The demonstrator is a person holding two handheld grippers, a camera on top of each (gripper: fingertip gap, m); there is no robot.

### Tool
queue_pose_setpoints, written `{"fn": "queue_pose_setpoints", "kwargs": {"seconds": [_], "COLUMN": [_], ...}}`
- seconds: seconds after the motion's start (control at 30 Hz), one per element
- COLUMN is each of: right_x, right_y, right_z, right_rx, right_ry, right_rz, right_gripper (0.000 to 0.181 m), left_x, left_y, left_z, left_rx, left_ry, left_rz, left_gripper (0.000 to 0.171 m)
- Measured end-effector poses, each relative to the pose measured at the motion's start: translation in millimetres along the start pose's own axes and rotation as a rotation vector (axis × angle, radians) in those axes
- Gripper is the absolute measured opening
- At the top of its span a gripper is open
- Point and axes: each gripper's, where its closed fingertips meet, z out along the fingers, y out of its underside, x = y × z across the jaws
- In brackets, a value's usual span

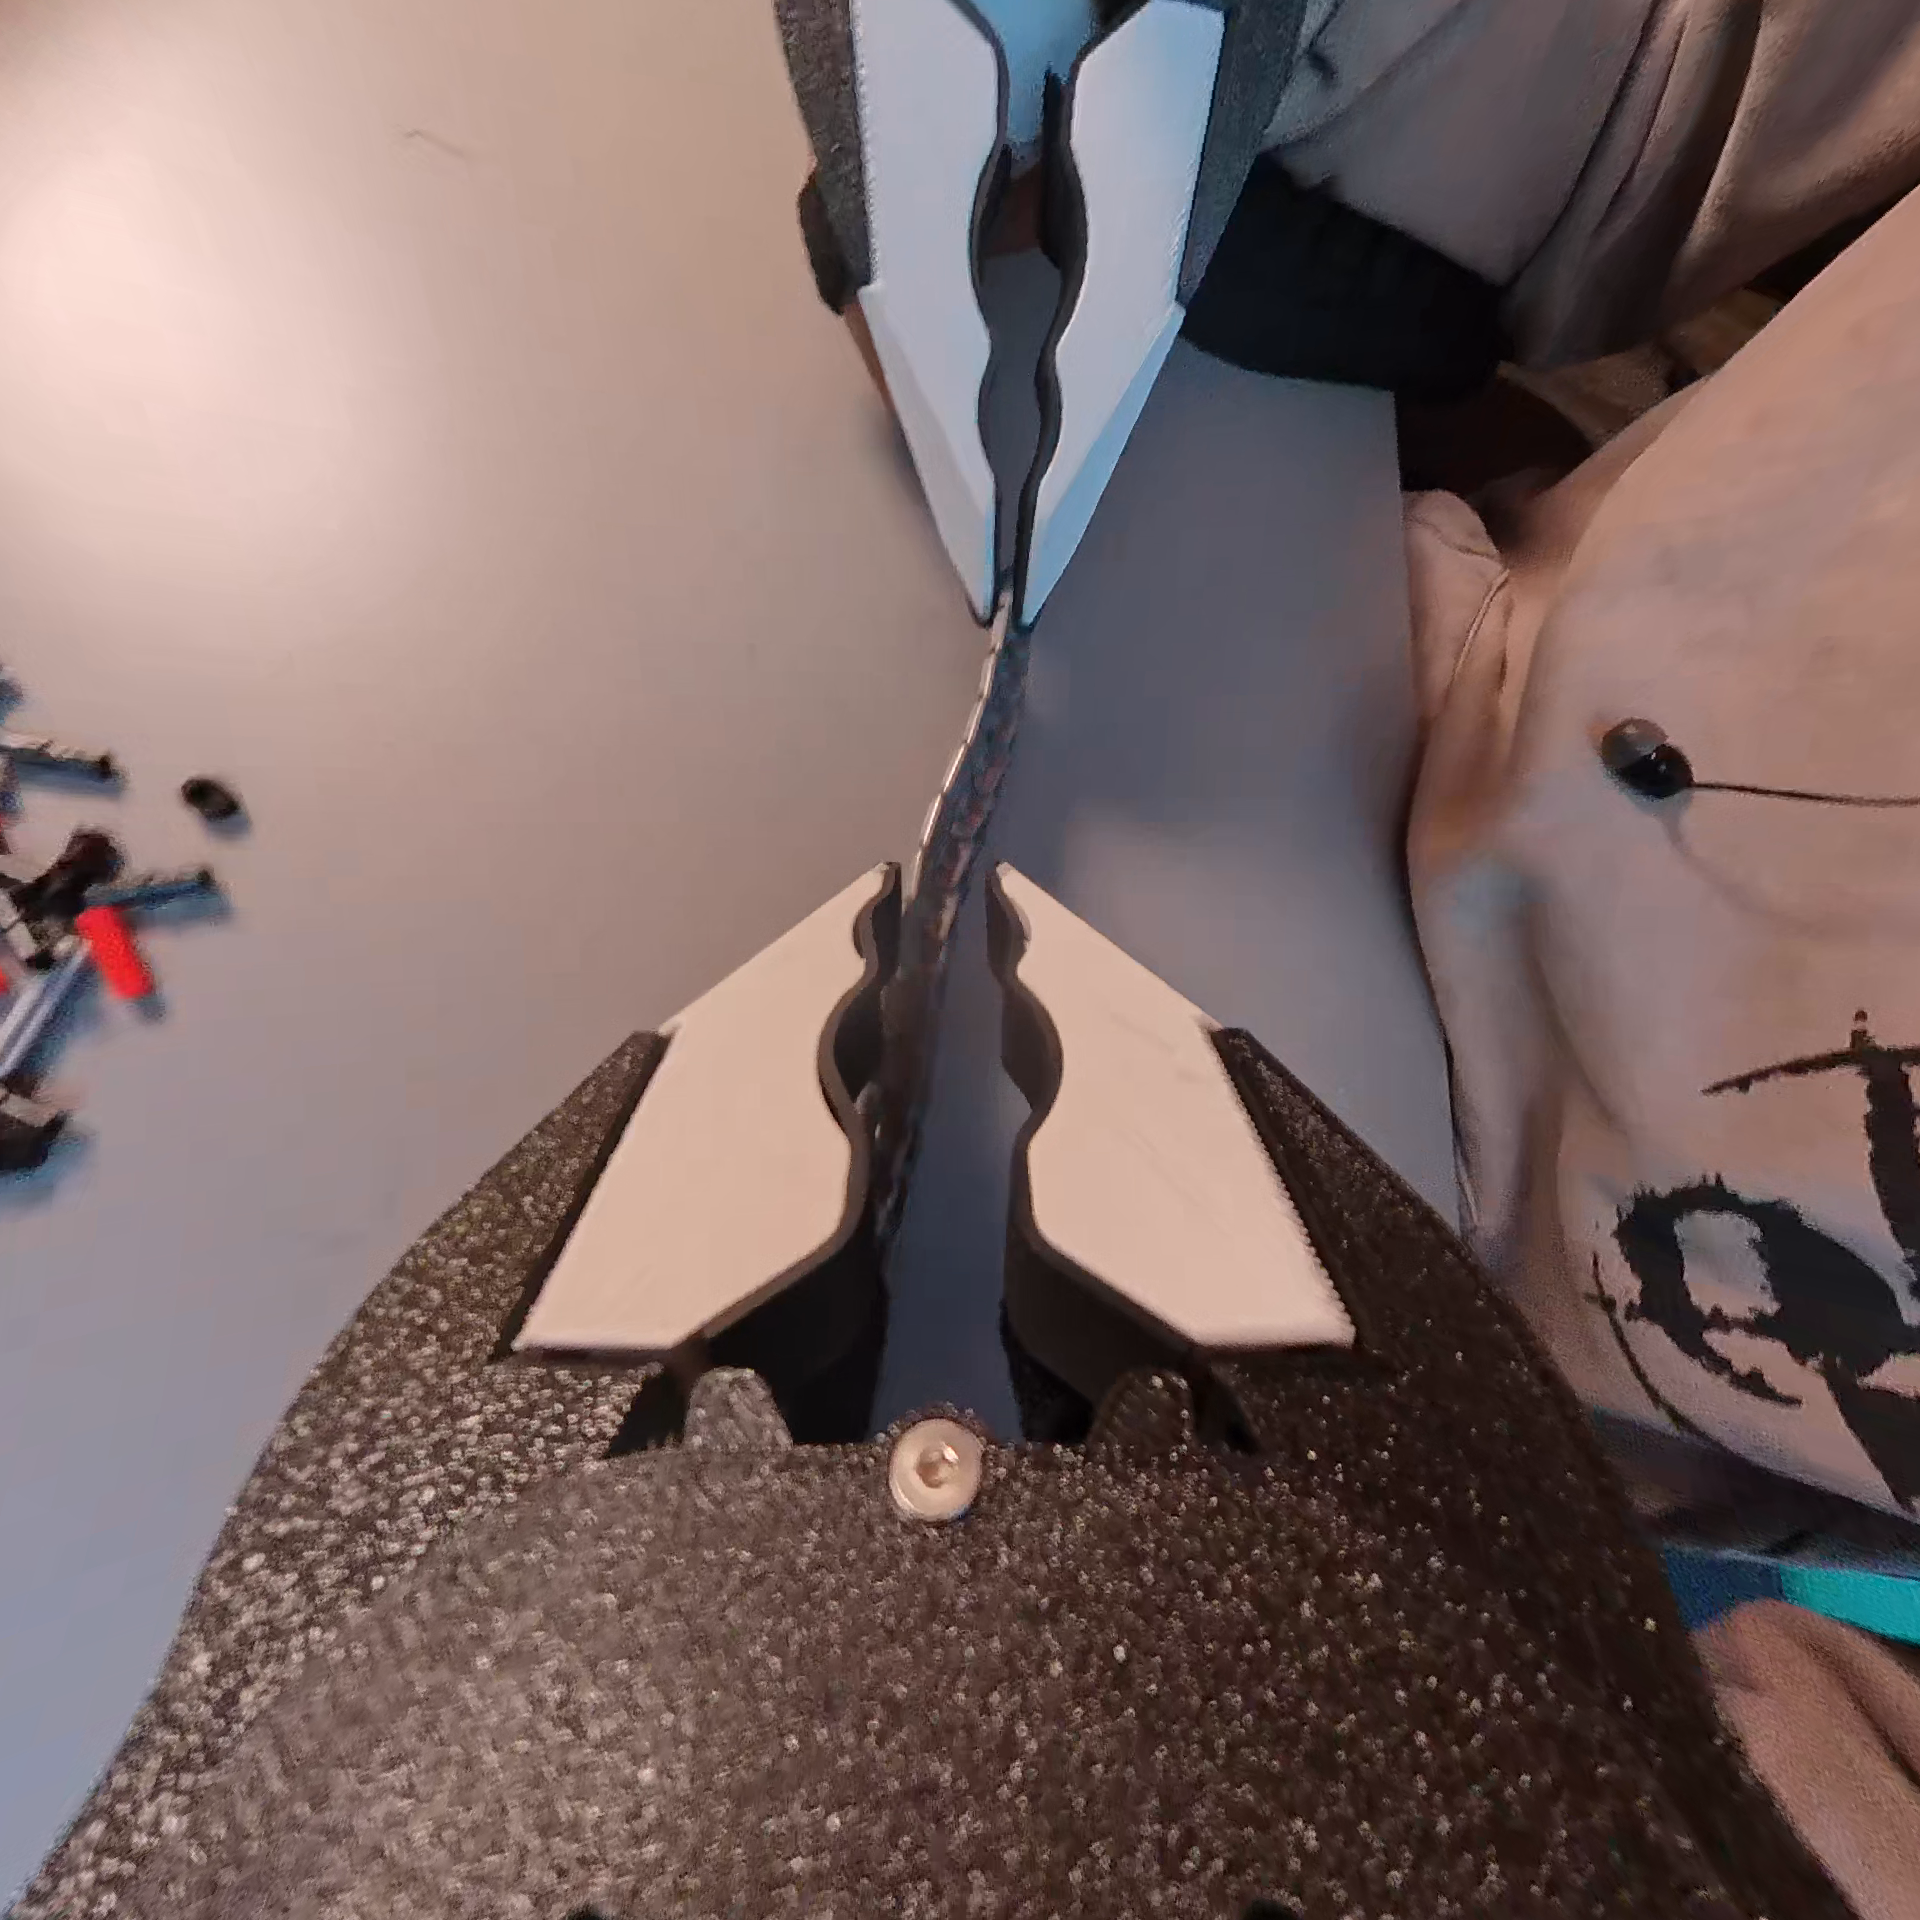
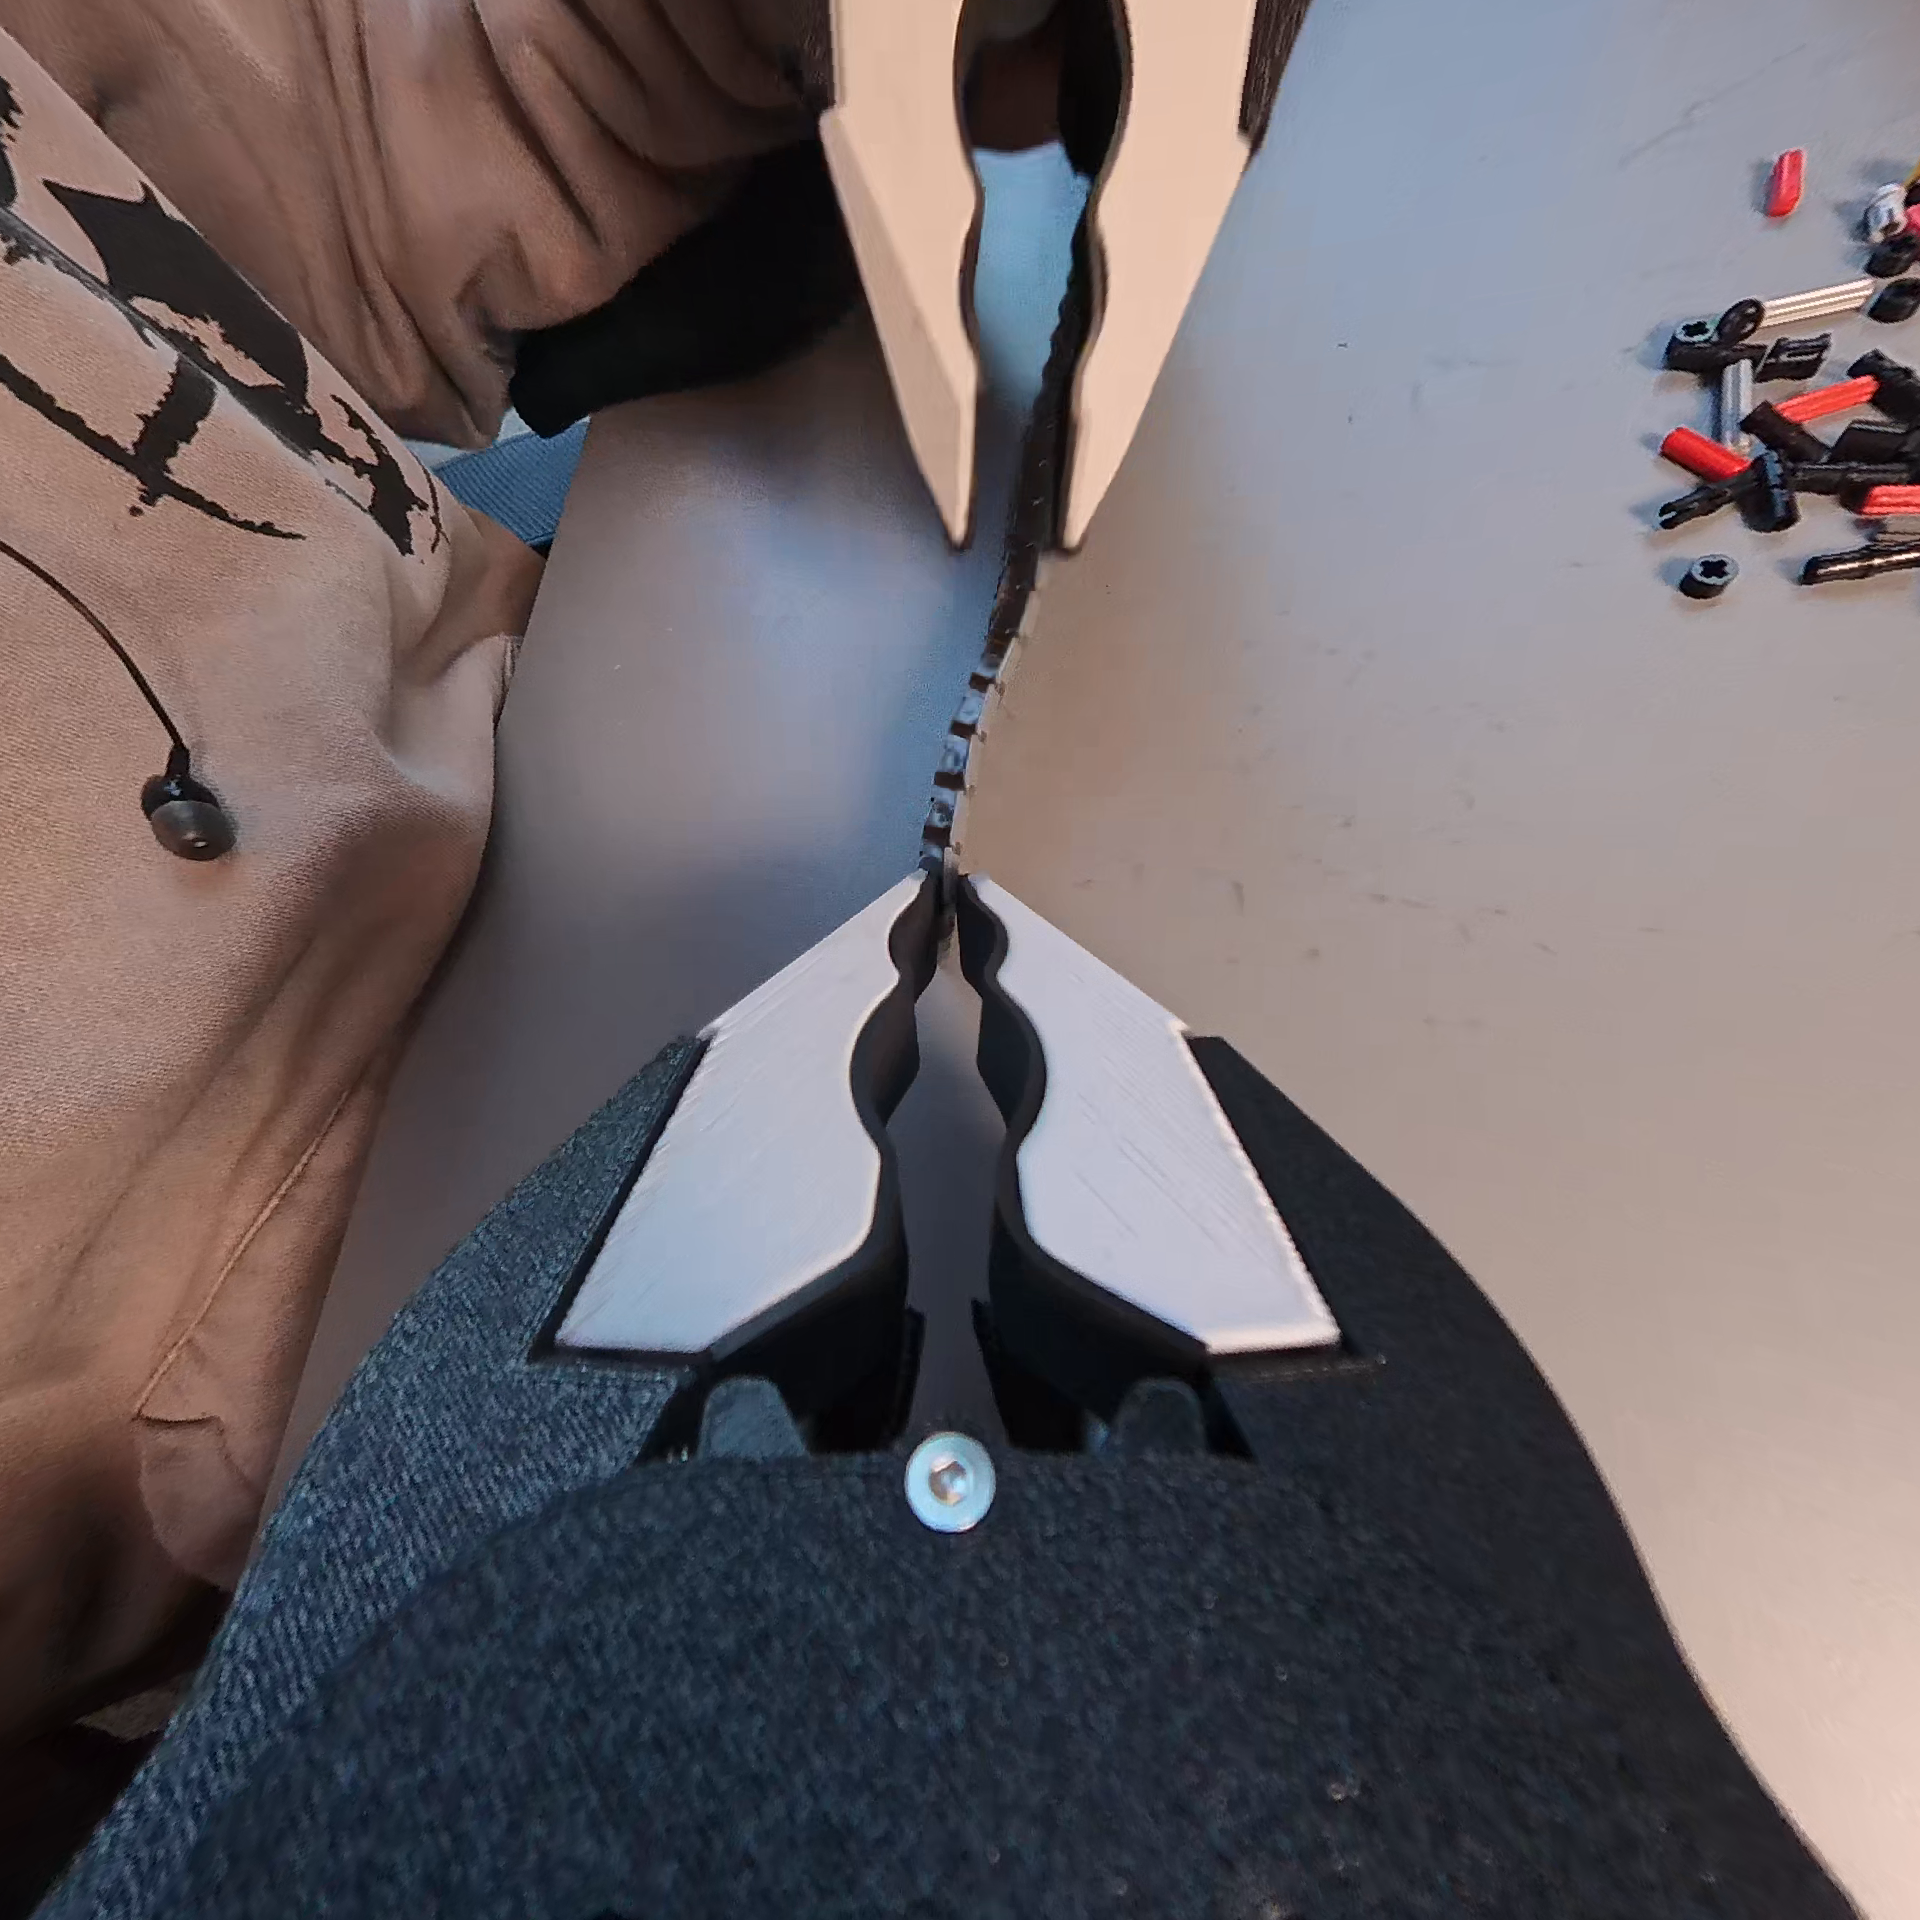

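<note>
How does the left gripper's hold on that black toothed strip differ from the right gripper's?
The left gripper stands parted, the black toothed strip resting against one finger; the right gripper is pinched shut on it. The strip reaches deep into the left gripper but only the right gripper's tips. Both have white fingers, wavy black pads.

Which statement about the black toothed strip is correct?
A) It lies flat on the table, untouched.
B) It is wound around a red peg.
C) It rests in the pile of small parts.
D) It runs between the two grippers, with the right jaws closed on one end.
D: the black toothed strip spans from the right gripper, jaws closed on it, into the left gripper.
</note>
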Motion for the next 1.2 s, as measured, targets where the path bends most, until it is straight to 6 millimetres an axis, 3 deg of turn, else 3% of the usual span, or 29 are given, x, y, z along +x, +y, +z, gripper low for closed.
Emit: {"fn": "queue_pose_setpoints", "kwargs": {"seconds": [0.03,0.13,0.2,0.23,0.3,0.37,0.43,0.53,0.63,0.73,1.0,1.2], "right_x": [-0.1,-0.3,-1.8,-2.6,-1.2,-0.5,-0.9,-2.2,-8.3,-9.9,1.4,2.9], "right_y": [0.2,1.2,3.2,4.4,5.1,3.6,0.6,-2.4,-2.3,1.0,-1.7,-5.0], "right_z": [-0.2,-1.3,-3.1,-4.3,-5.4,-3.7,0.3,4.5,4.6,3.1,1.7,0.4], "right_rx": [-0.002,-0.009,-0.019,-0.025,-0.028,-0.027,-0.019,-0.010,-0.003,-0.013,0.007,0.032], "right_ry": [-0.003,-0.009,-0.018,-0.021,-0.008,0.000,0.003,0.003,-0.019,-0.015,0.040,0.043], "right_rz": [0.002,0.002,0.003,0.004,0.002,0.001,-0.008,-0.026,-0.055,-0.078,-0.059,-0.042], "right_gripper": [0.001,0.001,0.001,0.001,0.001,0.001,0.001,0.001,0.001,0.001,0.002,0.002], "left_x": [-3.7,-23.7,-49.4,-59.3,-55.2,-33.7,-4.0,18.9,20.8,24.6,13.2,11.8], "left_y": [5.8,18.5,22.0,17.4,-11.8,-42.2,-53.2,-37.8,-29.4,-29.5,-31.4,-32.6], "left_z": [-9.5,-33.6,-49.6,-57.3,-63.0,-52.5,-20.6,34.3,60.0,60.3,57.7,55.3], "left_rx": [-0.010,-0.026,-0.029,-0.004,0.144,0.276,0.259,0.053,-0.017,0.025,0.063,0.083], "left_ry": [-0.017,-0.121,-0.281,-0.351,-0.351,-0.236,-0.063,0.010,0.024,0.101,0.076,0.078], "left_rz": [-0.006,-0.028,-0.043,-0.044,-0.014,0.009,0.022,0.114,0.142,0.079,-0.072,-0.082], "left_gripper": [0.016,0.014,0.014,0.014,0.016,0.017,0.022,0.020,0.012,0.003,0.002,0.002]}}
